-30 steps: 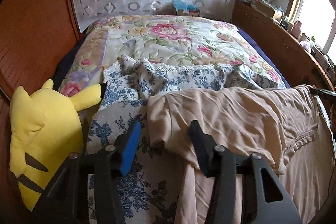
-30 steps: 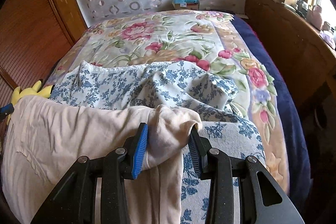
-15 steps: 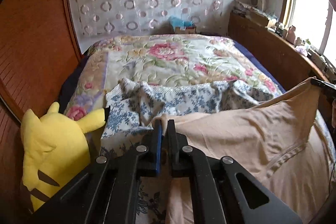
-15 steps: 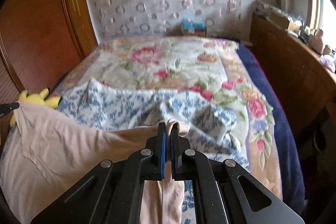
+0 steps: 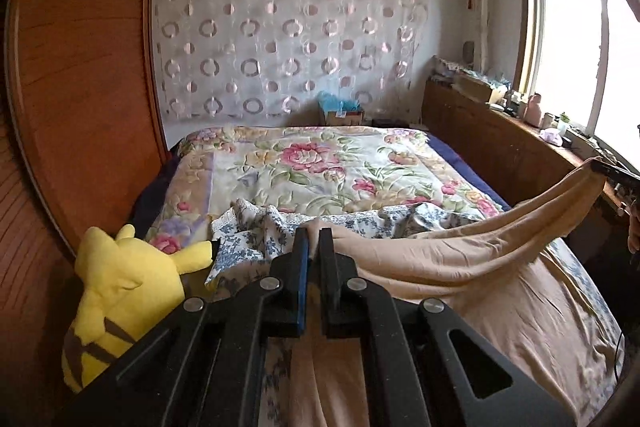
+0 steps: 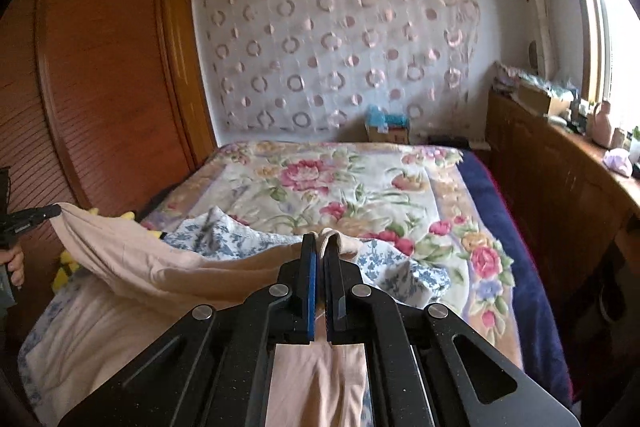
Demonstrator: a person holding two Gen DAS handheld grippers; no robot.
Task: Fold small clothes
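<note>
Both grippers, left (image 5: 313,241) and right (image 6: 320,247), now clamped on beige garment (image 5: 460,263) corners and raised since a second ago; stretched above bed's (image 5: 320,163) near edge, over blue floral cloth (image 5: 256,231); ready for folding.

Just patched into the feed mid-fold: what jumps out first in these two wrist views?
The beige garment stands out: it hangs stretched over the near end of the bed, pinched at one corner by the left gripper and at the other by the right gripper. Under it lies a rumpled blue-flowered cloth on the rose-patterned quilt. A yellow plush toy sits at the bed's left edge by the wooden wardrobe.
</note>
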